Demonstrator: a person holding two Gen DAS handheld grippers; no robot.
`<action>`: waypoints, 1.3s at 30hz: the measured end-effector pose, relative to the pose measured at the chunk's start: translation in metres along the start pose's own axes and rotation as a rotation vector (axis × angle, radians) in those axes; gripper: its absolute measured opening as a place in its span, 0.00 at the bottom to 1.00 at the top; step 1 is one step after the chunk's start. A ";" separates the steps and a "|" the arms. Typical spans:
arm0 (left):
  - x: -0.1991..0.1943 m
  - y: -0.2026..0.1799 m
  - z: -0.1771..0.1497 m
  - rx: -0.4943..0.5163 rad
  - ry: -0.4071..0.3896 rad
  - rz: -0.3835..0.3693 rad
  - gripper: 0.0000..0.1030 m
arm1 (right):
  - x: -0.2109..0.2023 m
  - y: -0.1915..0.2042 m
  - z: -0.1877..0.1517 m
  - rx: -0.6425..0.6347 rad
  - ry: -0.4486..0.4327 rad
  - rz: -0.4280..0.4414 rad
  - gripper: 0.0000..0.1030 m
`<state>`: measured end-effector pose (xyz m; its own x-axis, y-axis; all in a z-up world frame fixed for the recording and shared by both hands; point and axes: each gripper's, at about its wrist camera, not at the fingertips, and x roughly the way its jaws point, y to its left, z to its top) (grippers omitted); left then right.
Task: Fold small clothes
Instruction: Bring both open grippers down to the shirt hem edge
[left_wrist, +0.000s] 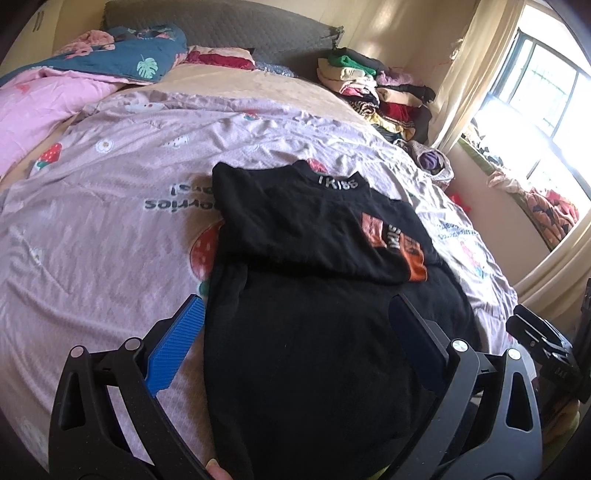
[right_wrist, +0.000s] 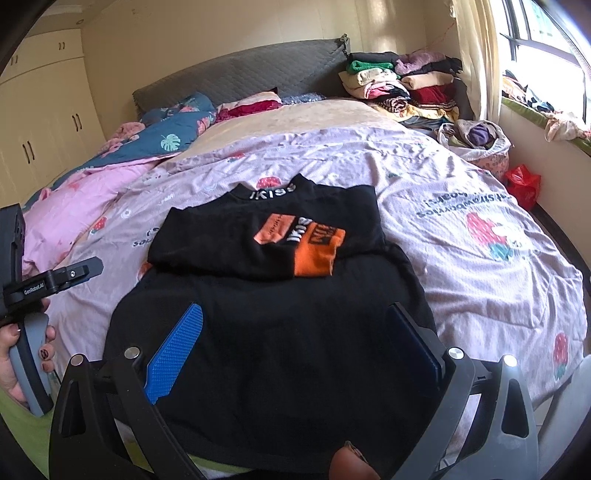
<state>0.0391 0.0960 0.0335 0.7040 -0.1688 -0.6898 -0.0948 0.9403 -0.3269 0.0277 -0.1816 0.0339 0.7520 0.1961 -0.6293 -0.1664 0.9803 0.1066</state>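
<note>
A small black shirt (left_wrist: 314, 295) with an orange print and white collar lettering lies flat on the pink bedspread, collar end away from me, its upper part folded over. It also shows in the right wrist view (right_wrist: 266, 302). My left gripper (left_wrist: 295, 332) is open over the shirt's near left part, its left finger over the bedspread, holding nothing. My right gripper (right_wrist: 295, 339) is open over the shirt's near part, holding nothing. The left gripper's body (right_wrist: 55, 280) shows at the left edge of the right wrist view; the right gripper's body (left_wrist: 543, 343) shows at the right edge of the left wrist view.
The pink strawberry bedspread (right_wrist: 461, 206) covers the bed. A stack of folded clothes (right_wrist: 402, 85) sits at the far right by the grey headboard (right_wrist: 240, 70). A pink and blue quilt (right_wrist: 110, 166) is bunched far left. A bag of clothes (right_wrist: 476, 144) and a red bag (right_wrist: 522, 184) sit beside the bed.
</note>
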 end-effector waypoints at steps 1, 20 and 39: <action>0.000 0.000 -0.002 0.003 0.003 0.002 0.91 | 0.000 -0.001 -0.002 0.001 0.001 0.000 0.96; -0.006 -0.001 -0.031 0.057 0.049 0.027 0.91 | -0.009 -0.019 -0.030 0.012 0.036 -0.031 0.96; 0.001 0.000 -0.054 0.095 0.124 0.063 0.91 | -0.004 -0.054 -0.065 0.028 0.131 -0.052 0.96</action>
<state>0.0019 0.0805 -0.0019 0.6061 -0.1380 -0.7833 -0.0650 0.9730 -0.2216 -0.0074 -0.2365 -0.0191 0.6689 0.1417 -0.7297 -0.1103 0.9897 0.0911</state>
